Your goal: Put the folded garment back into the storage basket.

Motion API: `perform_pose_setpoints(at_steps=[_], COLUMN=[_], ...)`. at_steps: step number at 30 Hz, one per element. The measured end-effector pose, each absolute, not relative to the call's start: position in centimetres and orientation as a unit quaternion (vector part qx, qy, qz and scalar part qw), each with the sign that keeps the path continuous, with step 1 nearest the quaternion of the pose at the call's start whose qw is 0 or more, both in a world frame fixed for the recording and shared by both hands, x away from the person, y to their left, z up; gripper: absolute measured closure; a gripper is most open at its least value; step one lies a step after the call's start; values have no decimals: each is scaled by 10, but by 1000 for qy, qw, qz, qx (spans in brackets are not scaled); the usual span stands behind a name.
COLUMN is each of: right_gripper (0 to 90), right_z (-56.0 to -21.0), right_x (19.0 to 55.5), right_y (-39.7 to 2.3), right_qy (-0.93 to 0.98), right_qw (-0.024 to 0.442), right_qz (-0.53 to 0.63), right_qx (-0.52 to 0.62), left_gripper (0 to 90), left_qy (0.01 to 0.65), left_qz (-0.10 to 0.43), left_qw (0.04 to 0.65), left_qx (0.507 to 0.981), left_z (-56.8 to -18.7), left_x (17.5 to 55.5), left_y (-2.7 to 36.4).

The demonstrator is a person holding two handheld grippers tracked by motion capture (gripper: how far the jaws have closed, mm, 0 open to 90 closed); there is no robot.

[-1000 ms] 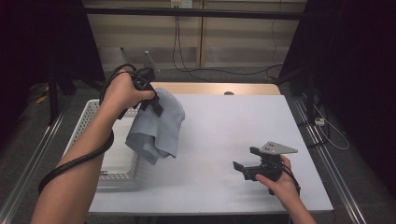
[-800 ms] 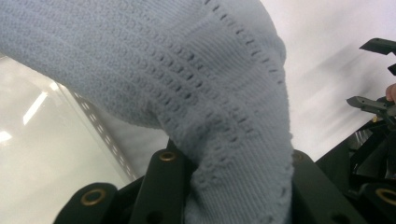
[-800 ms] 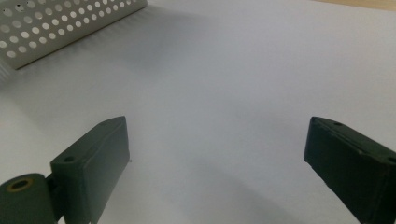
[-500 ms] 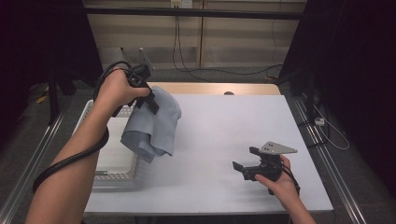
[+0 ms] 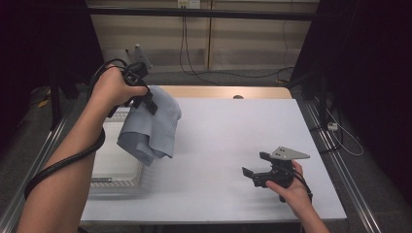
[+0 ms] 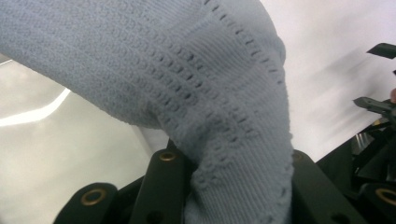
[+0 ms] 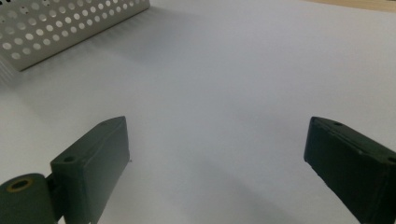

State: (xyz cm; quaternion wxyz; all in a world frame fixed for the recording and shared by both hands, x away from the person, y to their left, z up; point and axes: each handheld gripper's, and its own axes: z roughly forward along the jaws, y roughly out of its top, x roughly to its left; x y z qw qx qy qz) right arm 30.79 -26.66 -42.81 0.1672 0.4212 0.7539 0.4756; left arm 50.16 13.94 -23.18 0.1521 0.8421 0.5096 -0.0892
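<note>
Above basket, left gripper clamping blue cloth; right gripper wide apart.

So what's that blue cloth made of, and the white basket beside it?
The blue cloth looks like soft knitted yarn: ribbed stitches and rows of small eyelet holes show. The white basket seems rigid perforated sheet, perhaps painted metal or plastic; its matte finish leaves that open.

"What is the work surface?"
"A white table, with a strip of bare wood along its far edge. A small dark round thing sits on that strip."
"And behind it?"
"Pale wall panels, with black cables hanging down and trailing over the floor."
"On the right?"
"A metal rail beside the table, and a small white plug on a thin cord."
</note>
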Motion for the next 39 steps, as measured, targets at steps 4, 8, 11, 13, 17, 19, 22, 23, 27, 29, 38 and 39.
perform_pose_setpoints(at_steps=[4,8,11,13,17,19,22,23,27,29,38,39], right_gripper=[67,67,66,67,67,66,65,66,66,65,66,66], right_z=[-428,-430,-430,-431,-431,-431,-430,-430,-432,-431,-432,-432], right_x=[308,309,309,309,309,309,309,309,309,309,308,308], right_y=[-266,-266,-265,-264,-263,-263,-265,-266,-266,-266,-264,-264], right_qy=[755,756,757,758,758,756,754,754,755,755,757,757], right_qw=[165,162,162,162,162,162,164,163,162,163,159,159], right_qz=[477,475,475,474,473,474,476,476,474,474,473,473], right_qx=[419,421,420,418,419,421,421,423,423,423,421,422], left_gripper=[730,730,730,730,730,730,730,730,730,730,730,729], left_qy=[509,509,512,512,517,518,521,521,523,521,527,528], left_qz=[-93,-89,-89,-90,-86,-85,-85,-86,-86,-84,-80,-81], left_qw=[150,147,148,150,154,155,157,156,150,151,153,154], left_qx=[842,843,841,841,838,837,835,835,834,836,832,831], left_z=[-234,-232,-230,-228,-225,-223,-222,-222,-223,-222,-218,-218], left_x=[504,504,503,503,502,502,503,503,503,503,502,503], left_y=[140,143,147,152,156,160,164,164,167,169,179,180])
